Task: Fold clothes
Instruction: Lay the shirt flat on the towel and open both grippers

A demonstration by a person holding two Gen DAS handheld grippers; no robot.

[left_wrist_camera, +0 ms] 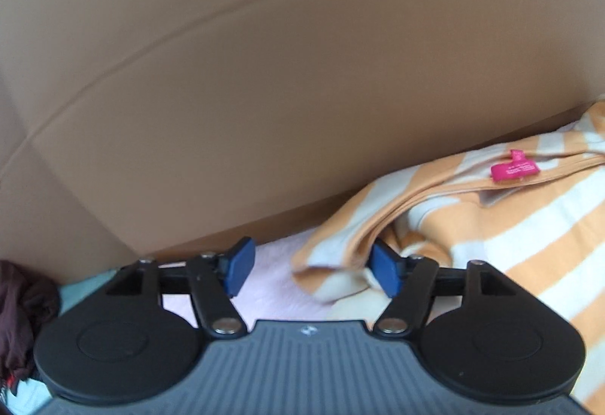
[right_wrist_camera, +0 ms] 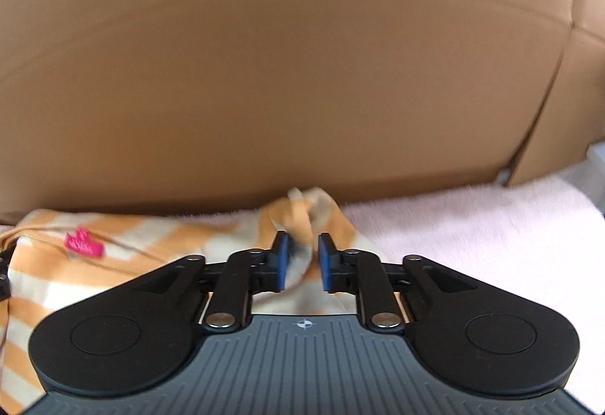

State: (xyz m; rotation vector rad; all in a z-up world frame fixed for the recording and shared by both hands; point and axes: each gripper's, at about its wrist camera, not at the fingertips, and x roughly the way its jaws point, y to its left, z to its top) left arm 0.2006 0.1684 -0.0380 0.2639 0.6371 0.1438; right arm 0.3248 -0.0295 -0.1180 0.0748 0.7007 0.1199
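Both tongs, left tongs (left_wrist_camera: 310, 273) and right tongs (right_wrist_camera: 304, 261), gape around the orange-and-white striped cotton shirt (left_wrist_camera: 491, 226), gripping nothing; its loose edges could flop open.

We lose the striped garment (left_wrist_camera: 491, 226) past the right edge, and our own gripper body covers its near part. The pink tag's (left_wrist_camera: 514, 169) print is too small to read. The dark cloth (left_wrist_camera: 22, 316) runs off left.
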